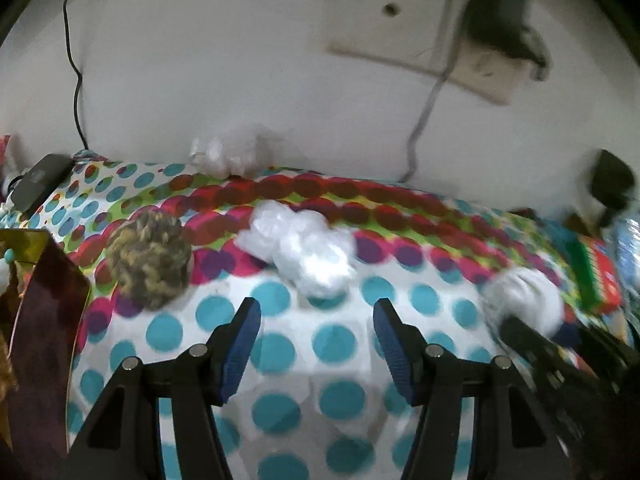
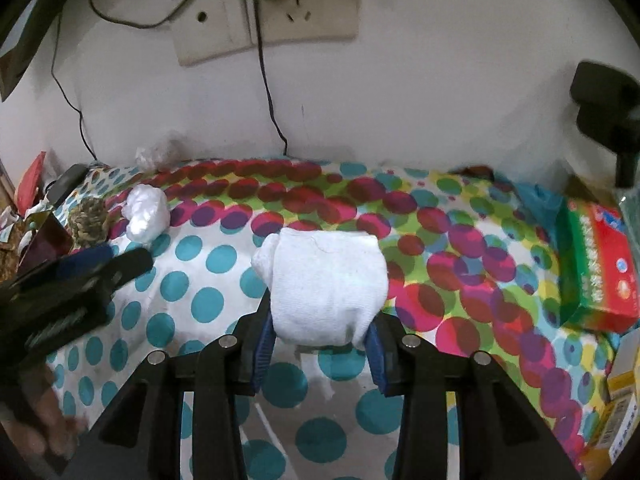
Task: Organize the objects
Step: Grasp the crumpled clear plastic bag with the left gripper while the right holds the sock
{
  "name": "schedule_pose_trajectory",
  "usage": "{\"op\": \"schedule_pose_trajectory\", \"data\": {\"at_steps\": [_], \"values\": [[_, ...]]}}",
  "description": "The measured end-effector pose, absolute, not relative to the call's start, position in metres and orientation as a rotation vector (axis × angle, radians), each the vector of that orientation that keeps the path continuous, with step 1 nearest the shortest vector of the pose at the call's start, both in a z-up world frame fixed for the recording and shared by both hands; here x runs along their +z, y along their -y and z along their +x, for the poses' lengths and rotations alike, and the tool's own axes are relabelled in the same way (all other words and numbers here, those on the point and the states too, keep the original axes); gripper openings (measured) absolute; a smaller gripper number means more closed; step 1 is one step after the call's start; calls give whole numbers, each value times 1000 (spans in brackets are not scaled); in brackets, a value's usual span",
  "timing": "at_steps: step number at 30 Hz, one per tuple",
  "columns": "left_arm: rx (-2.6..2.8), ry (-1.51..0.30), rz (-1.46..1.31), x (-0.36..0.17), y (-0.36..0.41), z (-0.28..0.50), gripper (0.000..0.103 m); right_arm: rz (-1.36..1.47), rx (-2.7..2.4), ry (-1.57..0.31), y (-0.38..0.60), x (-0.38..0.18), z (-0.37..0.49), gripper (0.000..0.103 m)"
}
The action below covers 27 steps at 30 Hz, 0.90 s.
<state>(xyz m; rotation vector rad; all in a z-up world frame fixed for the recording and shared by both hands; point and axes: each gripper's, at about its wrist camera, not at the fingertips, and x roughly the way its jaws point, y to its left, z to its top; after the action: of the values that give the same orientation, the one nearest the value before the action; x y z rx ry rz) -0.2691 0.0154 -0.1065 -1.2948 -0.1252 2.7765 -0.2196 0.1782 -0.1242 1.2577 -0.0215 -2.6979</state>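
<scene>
The right gripper (image 2: 320,332) clamps a rolled white sock (image 2: 326,288). The left gripper (image 1: 316,316) gapes empty; crumpled plastic (image 1: 304,256) lies just ahead, a brown woven ball (image 1: 150,260) ahead-left.

Motion-blurred white bundle (image 1: 524,300), perhaps the rolled sock

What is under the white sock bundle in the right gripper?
The white sock bundle sits clamped in the right gripper, with the polka-dot cloth visible around it. Whether its underside rests on the cloth or hangs above it is hidden by the bundle itself.
</scene>
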Motion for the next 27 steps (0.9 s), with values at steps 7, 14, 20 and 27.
{"op": "schedule_pose_trajectory", "data": {"at_steps": [7,14,20,27], "values": [[2838,84,-1261,-109,-17,-292,60,1274,-2705,-87,-163,-127,-219,38],[2821,-2,-1343,-117,-27,-309,60,1285,-2695,-89,-163,-129,-221,39],[2812,52,-1314,-113,-19,-304,38,1297,-2707,-144,-162,-128,-220,40],[2815,1,-1263,-106,-23,-270,36,1299,-2713,-159,-162,-128,-218,42]]}}
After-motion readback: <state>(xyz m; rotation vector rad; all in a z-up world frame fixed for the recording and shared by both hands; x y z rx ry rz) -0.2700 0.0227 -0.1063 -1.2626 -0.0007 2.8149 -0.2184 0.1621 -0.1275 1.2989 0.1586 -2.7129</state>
